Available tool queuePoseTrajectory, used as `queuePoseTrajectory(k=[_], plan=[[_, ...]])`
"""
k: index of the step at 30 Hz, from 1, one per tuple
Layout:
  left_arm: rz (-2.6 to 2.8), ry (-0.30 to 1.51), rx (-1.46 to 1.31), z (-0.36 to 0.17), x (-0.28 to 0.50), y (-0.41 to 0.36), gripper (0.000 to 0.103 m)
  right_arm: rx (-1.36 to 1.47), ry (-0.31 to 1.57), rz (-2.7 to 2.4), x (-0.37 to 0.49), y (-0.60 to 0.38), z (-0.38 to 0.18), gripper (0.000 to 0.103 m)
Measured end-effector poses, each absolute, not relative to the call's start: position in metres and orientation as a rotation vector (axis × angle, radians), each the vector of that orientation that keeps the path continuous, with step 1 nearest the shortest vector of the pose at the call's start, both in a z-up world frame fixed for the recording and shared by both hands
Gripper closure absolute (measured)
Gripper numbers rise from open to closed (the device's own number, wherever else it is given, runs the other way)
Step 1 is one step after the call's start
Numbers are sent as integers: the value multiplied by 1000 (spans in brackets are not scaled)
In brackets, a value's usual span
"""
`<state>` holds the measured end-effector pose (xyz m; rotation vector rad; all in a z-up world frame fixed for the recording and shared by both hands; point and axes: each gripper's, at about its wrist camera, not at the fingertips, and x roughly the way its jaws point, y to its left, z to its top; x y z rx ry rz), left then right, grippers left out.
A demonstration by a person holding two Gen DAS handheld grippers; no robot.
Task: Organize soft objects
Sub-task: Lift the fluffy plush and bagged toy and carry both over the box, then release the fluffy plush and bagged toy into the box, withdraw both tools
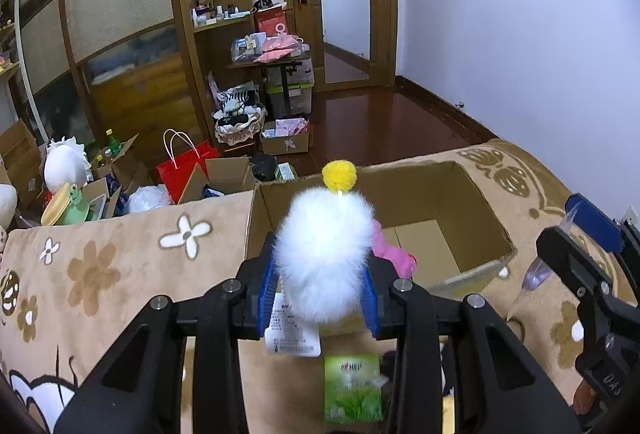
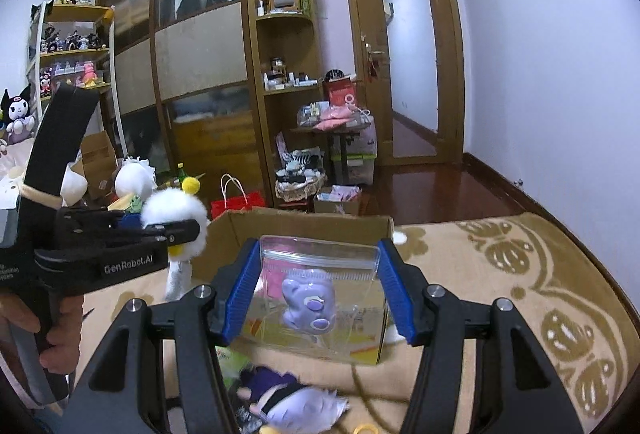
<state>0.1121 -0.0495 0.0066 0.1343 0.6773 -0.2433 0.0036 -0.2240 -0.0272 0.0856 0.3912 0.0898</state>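
My left gripper [image 1: 322, 286] is shut on a white fluffy plush toy [image 1: 326, 246] with a yellow pompom [image 1: 339, 175] and a white label. It holds the toy at the near edge of an open cardboard box [image 1: 472, 194] on the beige bed. A pink plush [image 1: 392, 250] lies inside the box. My right gripper [image 2: 318, 290] is shut on a clear zip bag [image 2: 320, 298] with a purple toy [image 2: 308, 302] inside, just in front of the same box [image 2: 304, 226]. The left gripper and white toy [image 2: 176, 214] show at left in the right wrist view.
A green packet [image 1: 352, 388] lies on the blanket below the left gripper. A purple-and-white plush [image 2: 296, 402] lies below the right gripper. Boxes, a red bag [image 1: 186, 170] and plush toys crowd the floor beyond the bed. Wardrobe and door stand behind.
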Motion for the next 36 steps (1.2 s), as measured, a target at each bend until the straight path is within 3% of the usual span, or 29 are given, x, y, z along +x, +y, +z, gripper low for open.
queuePoseTrajectory(k=[13,31,36], plan=[[-279,674,93,0,146,-52,69,141,380,105,48,-240,-32,41],[-279,818,138,-45,168,-63,67,181,444,156,71,-238,-59,41],[-249,848,142,-52,168,-60,55,192,483,165,76,-238,-67,40]])
